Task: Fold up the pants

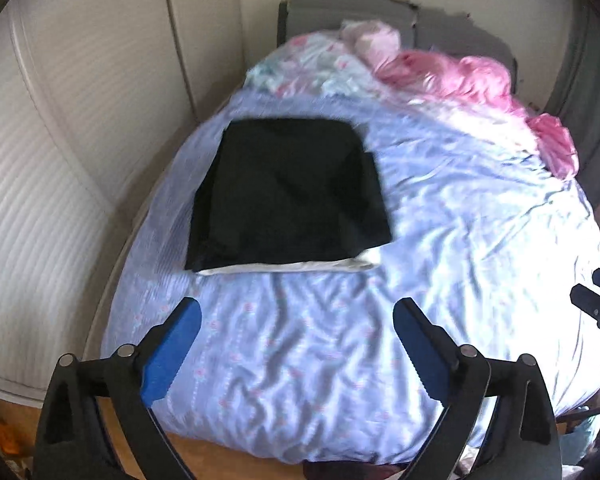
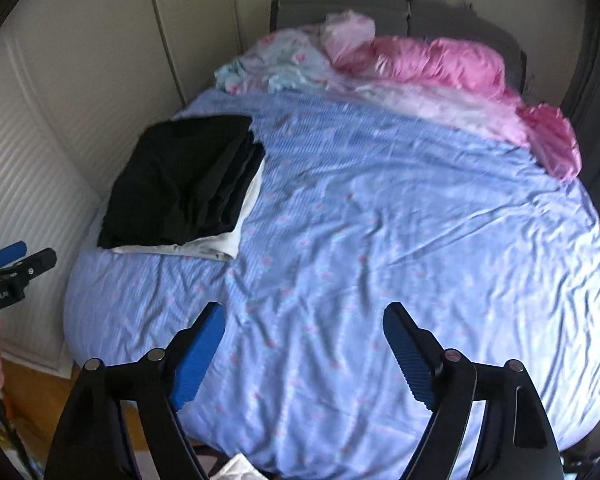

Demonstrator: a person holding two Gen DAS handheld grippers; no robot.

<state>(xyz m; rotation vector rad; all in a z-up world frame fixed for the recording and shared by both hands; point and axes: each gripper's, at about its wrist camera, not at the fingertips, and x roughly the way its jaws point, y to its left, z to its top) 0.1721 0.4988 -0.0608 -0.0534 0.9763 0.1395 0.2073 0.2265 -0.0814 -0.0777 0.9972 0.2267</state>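
While both tongs hang above the near end of the bed, the scene reads as follows.

Left tongs [image 1: 296, 320]: spread wide, nothing between the blue pads [image 1: 172, 354]; they hover over bare sheet, short of the pants. They also show at the left edge of the right wrist view [image 2: 16, 258].

Right tongs [image 2: 304, 320]: spread wide too, gripping nothing, above the middle of the bed's near part. They also poke in at the right edge of the left wrist view [image 1: 598, 292].

Pants [image 1: 288, 192]: black, folded into a flat, roughly square bundle with stacked layers showing along its right side [image 2: 180, 184]. They lie on the left part of the bed, close to the wall side, well apart from both tongs.

White cloth [image 1: 300, 266]: lies under the pants, peeking out along their near edge and right corner.

Bed [image 1: 460, 220]: covered in a wrinkled light-blue sheet with small pink marks.

Pink bedding [image 2: 440, 64]: bunched at the far end, beside a pale patterned fabric [image 2: 276, 64].

Wall [image 1: 60, 120]: white ribbed panels just left of the bed.
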